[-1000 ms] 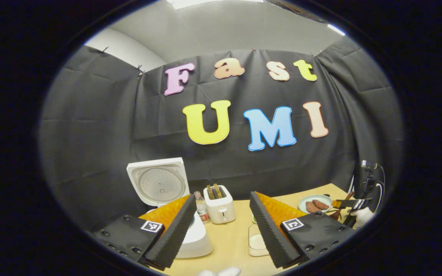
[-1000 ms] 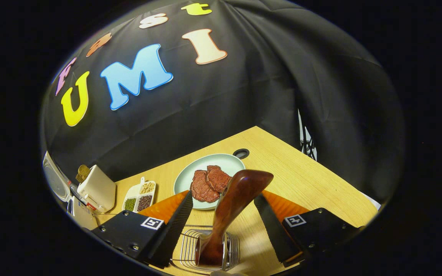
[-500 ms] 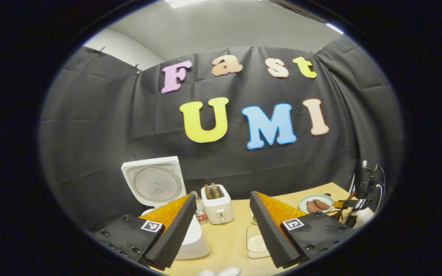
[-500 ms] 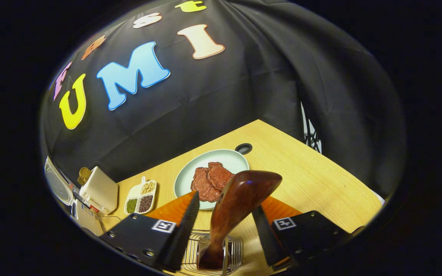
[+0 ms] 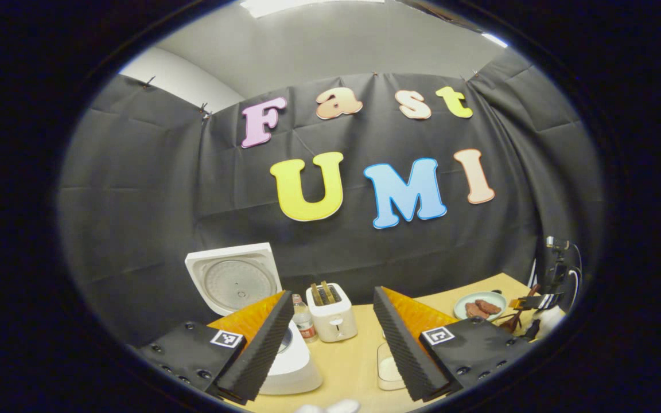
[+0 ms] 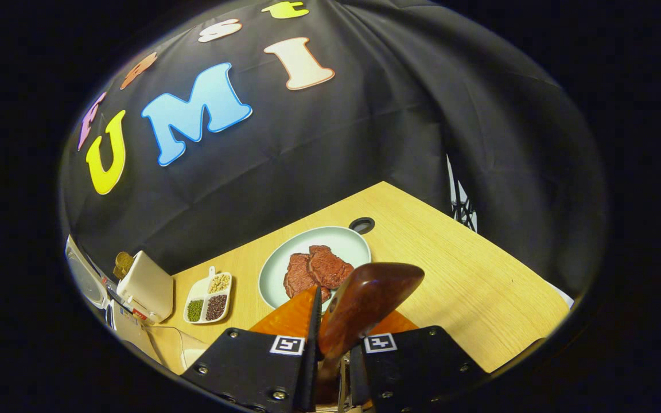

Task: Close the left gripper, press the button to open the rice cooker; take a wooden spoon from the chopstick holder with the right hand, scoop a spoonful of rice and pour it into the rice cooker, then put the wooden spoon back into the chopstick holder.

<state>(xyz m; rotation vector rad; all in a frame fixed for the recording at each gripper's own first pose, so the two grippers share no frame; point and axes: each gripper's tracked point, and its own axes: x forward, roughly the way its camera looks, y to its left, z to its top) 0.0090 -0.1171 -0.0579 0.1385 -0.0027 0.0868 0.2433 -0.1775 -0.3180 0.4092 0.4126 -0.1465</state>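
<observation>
In the right gripper view my right gripper (image 6: 335, 338) is shut on the dark wooden spoon (image 6: 365, 301), whose bowl sticks up between the fingers. Below them a bit of the wire chopstick holder (image 6: 343, 378) peeks out. In the left gripper view my left gripper (image 5: 333, 338) stands open above the table with nothing in it. The white rice cooker (image 5: 293, 367) sits behind its left finger with its lid (image 5: 234, 278) raised. A white container of rice (image 5: 389, 367) lies by its right finger. Far right, the right gripper (image 5: 528, 310) and spoon show small.
A white toaster (image 5: 332, 316) and a small bottle (image 5: 303, 318) stand behind the cooker. A plate of meat (image 6: 313, 267) and a divided dish of beans (image 6: 207, 301) lie on the wooden table (image 6: 468, 287). A round cable hole (image 6: 362, 222) sits behind the plate.
My right gripper has shut on the spoon's handle; its fingers were wide apart a second ago. The left gripper stays open and has shifted only slightly.
</observation>
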